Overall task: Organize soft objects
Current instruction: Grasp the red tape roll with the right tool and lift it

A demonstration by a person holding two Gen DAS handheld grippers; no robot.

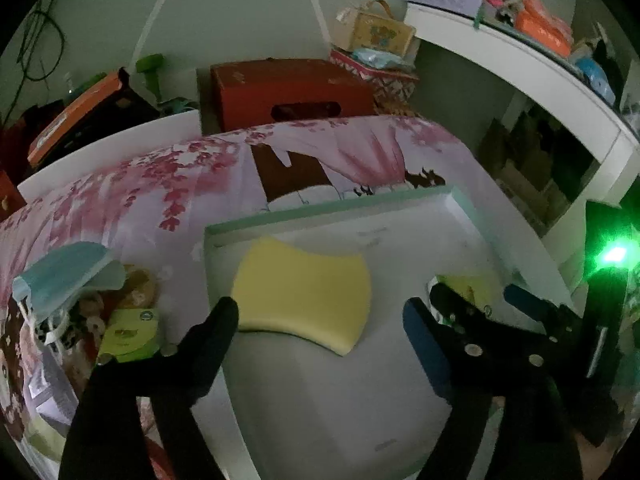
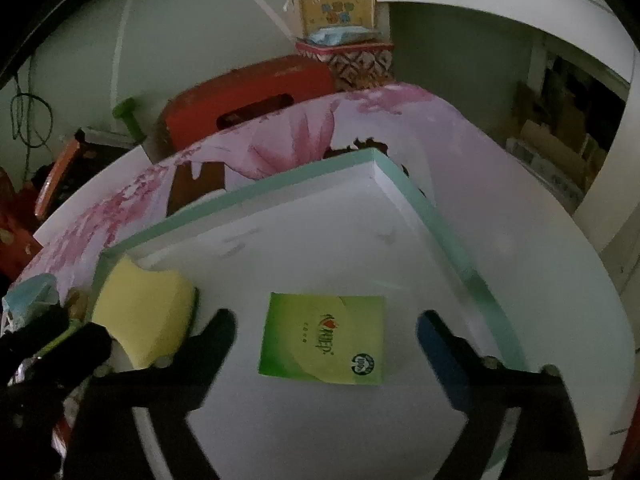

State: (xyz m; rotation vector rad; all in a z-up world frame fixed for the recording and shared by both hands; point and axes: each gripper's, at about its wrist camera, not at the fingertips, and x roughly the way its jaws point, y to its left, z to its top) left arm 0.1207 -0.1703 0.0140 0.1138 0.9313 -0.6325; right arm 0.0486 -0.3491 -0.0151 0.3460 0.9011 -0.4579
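A yellow sponge (image 1: 304,292) lies flat in a white tray with a pale green rim (image 1: 320,210). My left gripper (image 1: 320,328) stands open just over the sponge's near edge; its pads do not press on it. A green tissue pack (image 2: 324,340) lies in the same tray (image 2: 280,180), between the spread fingers of my open right gripper (image 2: 326,332), which do not touch it. In the right wrist view the sponge (image 2: 144,312) sits at the tray's left corner. The right gripper (image 1: 476,292) partly hides the pack (image 1: 468,284) in the left wrist view.
Left of the tray, on the pink flowered cloth (image 1: 168,184), lie a blue face mask (image 1: 64,276), a second green tissue pack (image 1: 128,332) and other small items. A red box (image 1: 288,92) and a patterned basket (image 1: 384,76) stand behind. A white shelf (image 1: 540,76) runs at the right.
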